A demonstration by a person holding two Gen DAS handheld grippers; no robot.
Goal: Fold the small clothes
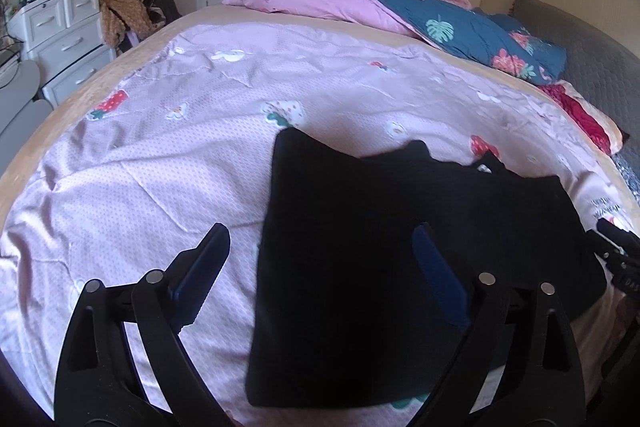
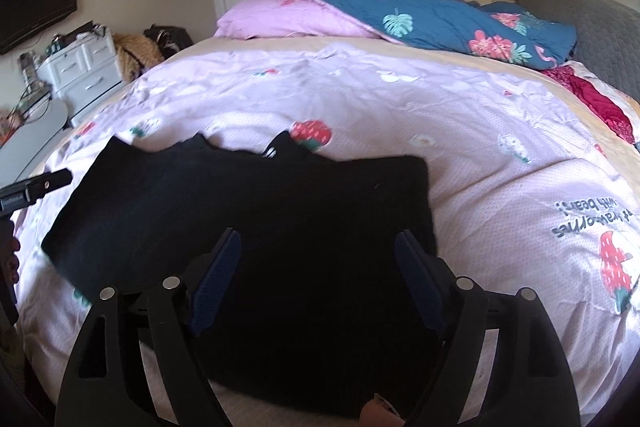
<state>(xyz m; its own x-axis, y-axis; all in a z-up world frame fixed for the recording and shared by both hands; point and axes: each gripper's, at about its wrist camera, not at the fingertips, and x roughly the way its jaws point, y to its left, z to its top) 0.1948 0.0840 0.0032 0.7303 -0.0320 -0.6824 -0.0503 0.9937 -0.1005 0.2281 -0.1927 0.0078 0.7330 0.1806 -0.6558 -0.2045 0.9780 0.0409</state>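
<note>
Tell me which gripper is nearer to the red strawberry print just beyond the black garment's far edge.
Right, I judge. The right gripper hovers open over the black garment, facing the strawberry print. The left gripper straddles the garment's left edge, farther from that print.

Soft daylight, fisheye-bent edges, dark vignetted corners.

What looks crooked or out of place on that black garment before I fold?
The flat black fabric garment lies askew on the pale pink strawberry-print quilt, and its far edge is uneven, with small peaks sticking up. No damage or spill is visible.
</note>
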